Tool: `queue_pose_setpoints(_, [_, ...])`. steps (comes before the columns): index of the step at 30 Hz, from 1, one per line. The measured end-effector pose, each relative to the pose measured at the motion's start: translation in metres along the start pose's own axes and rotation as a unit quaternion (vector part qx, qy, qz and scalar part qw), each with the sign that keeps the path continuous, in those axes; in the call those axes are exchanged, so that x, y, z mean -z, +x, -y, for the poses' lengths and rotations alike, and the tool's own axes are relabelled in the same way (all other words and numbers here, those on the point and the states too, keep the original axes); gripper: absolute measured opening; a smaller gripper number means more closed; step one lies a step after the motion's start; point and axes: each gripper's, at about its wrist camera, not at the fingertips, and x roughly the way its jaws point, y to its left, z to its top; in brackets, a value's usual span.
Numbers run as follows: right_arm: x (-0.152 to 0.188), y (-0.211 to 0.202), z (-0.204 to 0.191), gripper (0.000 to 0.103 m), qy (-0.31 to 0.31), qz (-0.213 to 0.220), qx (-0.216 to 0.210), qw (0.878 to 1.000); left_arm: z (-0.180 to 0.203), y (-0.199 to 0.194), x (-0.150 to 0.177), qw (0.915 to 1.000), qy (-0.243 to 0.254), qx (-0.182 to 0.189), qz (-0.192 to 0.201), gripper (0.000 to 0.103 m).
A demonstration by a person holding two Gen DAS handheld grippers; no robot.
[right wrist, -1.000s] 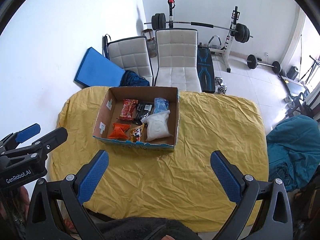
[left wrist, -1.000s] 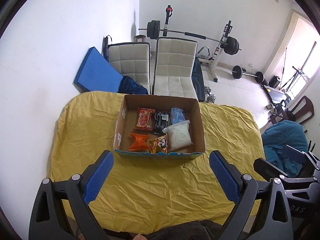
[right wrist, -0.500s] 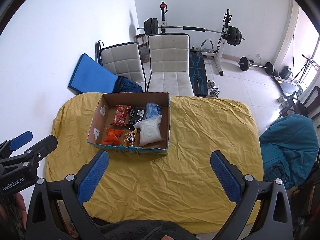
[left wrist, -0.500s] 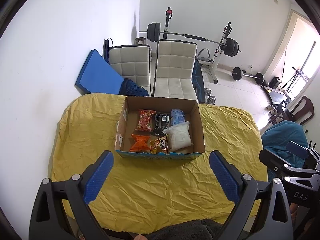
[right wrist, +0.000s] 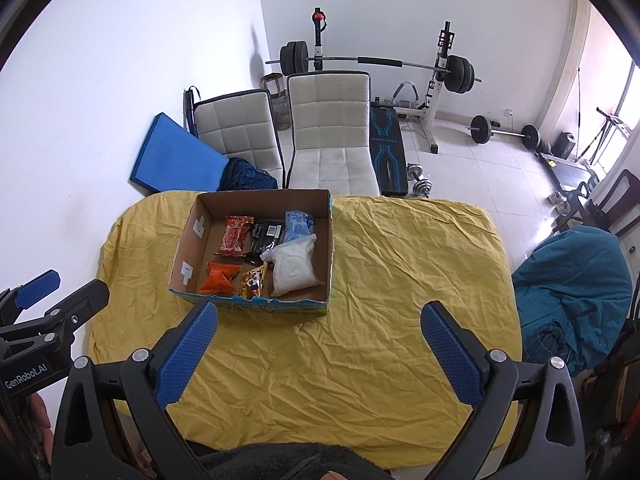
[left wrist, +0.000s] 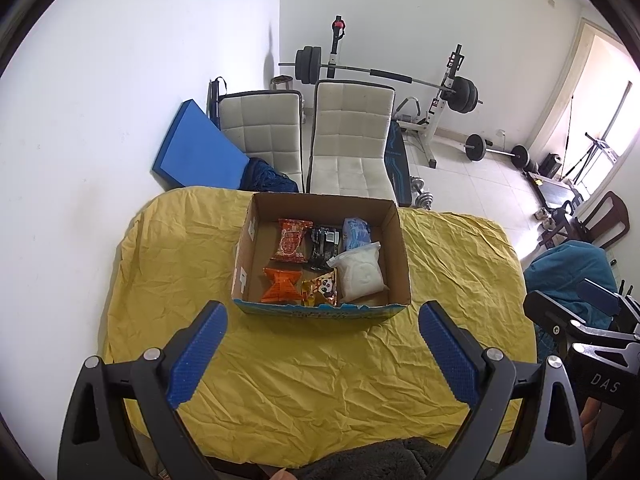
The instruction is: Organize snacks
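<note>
An open cardboard box (left wrist: 398,240) (right wrist: 329,240) stands on the yellow-covered table (left wrist: 320,360) (right wrist: 380,340). Inside lie several snack packets: a red one (left wrist: 291,239) (right wrist: 235,235), a black one (left wrist: 321,243), a light blue one (left wrist: 356,231), an orange one (left wrist: 280,285) (right wrist: 218,278), a panda-print one (left wrist: 320,289) and a white bag (left wrist: 360,267) (right wrist: 292,266). My left gripper (left wrist: 322,356) hovers open above the table's near half, in front of the box. My right gripper (right wrist: 318,354) is also open, empty, to the right of the box's front.
Two white padded chairs (left wrist: 348,136) stand behind the table, with a blue mat (left wrist: 196,152) against the wall. A barbell rack (right wrist: 436,76) and weights fill the back of the room. A teal-covered seat (right wrist: 576,292) sits off the table's right edge.
Both grippers have drawn back and risen a little, so the table and box sit lower and smaller in view. Nothing was grasped; the snacks have not moved.
</note>
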Motion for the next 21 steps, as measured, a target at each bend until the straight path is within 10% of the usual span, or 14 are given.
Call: queue_pose_setpoints(21, [0.003, -0.005, 0.014, 0.103, 0.038, 0.01, 0.026, 0.999, 0.004, -0.004, 0.002, 0.9998, 0.0, -0.007, 0.019, 0.098])
